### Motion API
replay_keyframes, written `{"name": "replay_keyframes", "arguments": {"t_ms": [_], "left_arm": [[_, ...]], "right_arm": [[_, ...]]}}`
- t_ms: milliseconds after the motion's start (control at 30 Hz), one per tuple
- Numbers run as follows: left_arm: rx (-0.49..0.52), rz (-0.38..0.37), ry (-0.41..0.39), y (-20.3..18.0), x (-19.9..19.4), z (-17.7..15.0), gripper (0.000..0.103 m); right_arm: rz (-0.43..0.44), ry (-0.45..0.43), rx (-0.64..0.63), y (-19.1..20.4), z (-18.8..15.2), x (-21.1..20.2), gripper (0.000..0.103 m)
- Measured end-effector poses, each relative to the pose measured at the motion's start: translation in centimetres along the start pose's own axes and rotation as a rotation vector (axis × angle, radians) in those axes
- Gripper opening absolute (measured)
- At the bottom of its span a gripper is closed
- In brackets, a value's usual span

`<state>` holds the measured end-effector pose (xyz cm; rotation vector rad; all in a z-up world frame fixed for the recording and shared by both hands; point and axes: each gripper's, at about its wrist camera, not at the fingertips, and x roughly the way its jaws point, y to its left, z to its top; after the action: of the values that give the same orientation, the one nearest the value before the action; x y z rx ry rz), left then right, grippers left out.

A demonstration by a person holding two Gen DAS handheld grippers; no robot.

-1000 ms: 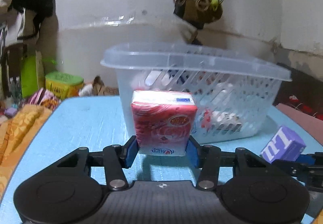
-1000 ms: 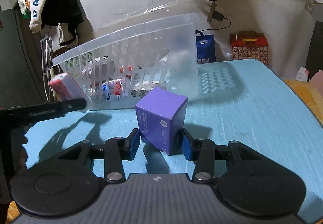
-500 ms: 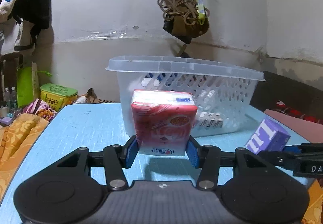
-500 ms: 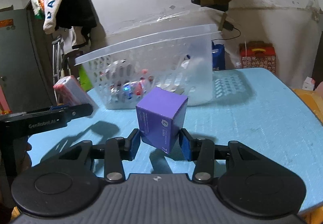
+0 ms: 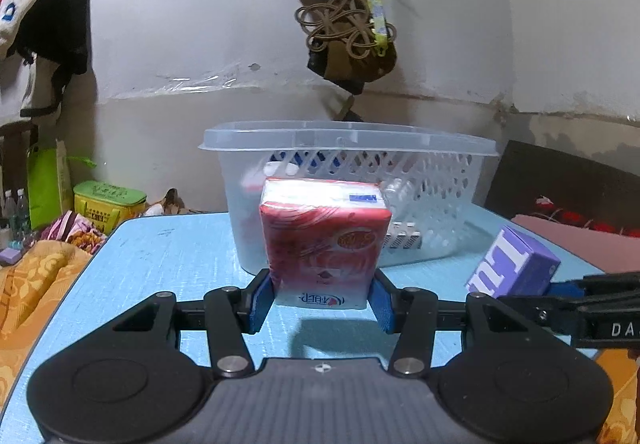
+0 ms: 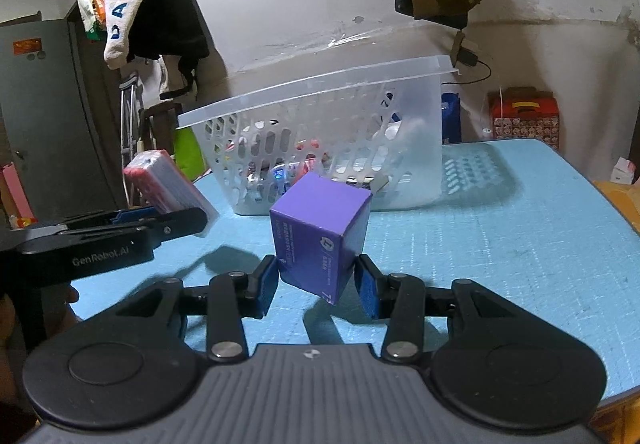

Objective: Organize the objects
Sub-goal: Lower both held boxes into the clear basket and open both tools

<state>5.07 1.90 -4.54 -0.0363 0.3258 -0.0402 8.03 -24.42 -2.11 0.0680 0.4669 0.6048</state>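
Blue pads of the left gripper (image 5: pixel 323 298) press on both sides of a red tissue pack (image 5: pixel 324 240), so the jaws are clenched on it. The pack stands upright between the jaws and is lifted above the light blue table (image 5: pixel 168 256), where its shadow lies under it. Straight ahead of the jaws, behind the pack, stands a clear plastic basket (image 5: pixel 348 141) with holes in its walls; some small things lie inside, but they are too blurred to name.

To the right of these jaws, the right gripper (image 6: pixel 318 286) holds a purple box (image 6: pixel 320 232). Its two blue pads grip the lower part of the box, and the box is tilted, with one corner pointing down between the jaws. It is also off the table, with a shadow below. In the right wrist view the basket is ahead of the jaws and a little to the left, near the box but not touching it. The left gripper with the tissue pack shows to the left of the right jaws, beside the end of the basket.

Behind the basket, a bundle of cords (image 5: pixel 344 27) hangs on the white wall.
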Motion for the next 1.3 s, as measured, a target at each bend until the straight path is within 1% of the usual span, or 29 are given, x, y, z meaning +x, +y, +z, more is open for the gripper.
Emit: {"name": "replay_keyframes", "arguments": {"t_ms": [167,333,467,633,700,800,867,900,967,1033,1100,1167,1200,1300], "left_arm": [[0.038,0.002,-0.022,-0.6,-1.0,-0.2,0.054],[0.024,0.012,-0.017,-0.2,-0.9,-0.2,0.055],[0.026,0.021,-0.041,-0.3,-1.7,0.5,0.054],[0.027,0.021,-0.077,-0.5,-2.7,2.5,0.054],[0.014,0.008,-0.084,-0.4,-2.8,3.6,0.054],[0.024,0.006,-0.115,-0.3,-3.0,6.2,0.055],[0.042,0.029,-0.138,-0.2,-2.6,8.4,0.055],[0.038,0.029,-0.137,-0.1,-2.2,9.3,0.055],[0.035,0.016,-0.109,0.3,-0.4,11.8,0.055],[0.025,0.013,-0.063,0.6,2.2,14.2,0.055],[0.023,0.008,0.023,0.8,5.4,16.1,0.054],[0.005,0.003,0.117,0.9,8.3,17.1,0.054],[0.002,-0.003,0.161,0.9,9.5,17.3,0.054],[-0.014,-0.016,0.266,0.7,12.3,17.1,0.054]], "right_arm": [[0.009,-0.008,-0.007,0.3,0.0,-0.4,0.046],[0.003,-0.027,0.004,0.1,0.5,-1.0,0.046],[0.006,-0.050,-0.001,0.2,1.5,-1.8,0.046],[-0.009,-0.112,-0.008,-0.4,4.5,-3.5,0.046],[-0.001,-0.133,-0.017,-0.5,6.0,-3.9,0.046],[0.046,-0.161,-0.035,-0.2,8.9,-4.0,0.046],[0.046,-0.159,-0.075,0.3,11.2,-3.2,0.046],[0.040,-0.148,-0.090,0.4,12.2,-2.7,0.046],[0.027,-0.101,-0.106,0.3,15.0,-0.2,0.046],[0.017,-0.019,-0.099,-0.4,16.8,2.9,0.046],[0.002,0.085,-0.059,-1.9,18.3,6.4,0.046],[-0.009,0.165,-0.001,-3.4,19.1,8.9,0.046],[-0.014,0.197,0.006,-3.9,19.2,9.9,0.046],[-0.049,0.247,-0.020,-4.2,19.1,11.4,0.046]]}}
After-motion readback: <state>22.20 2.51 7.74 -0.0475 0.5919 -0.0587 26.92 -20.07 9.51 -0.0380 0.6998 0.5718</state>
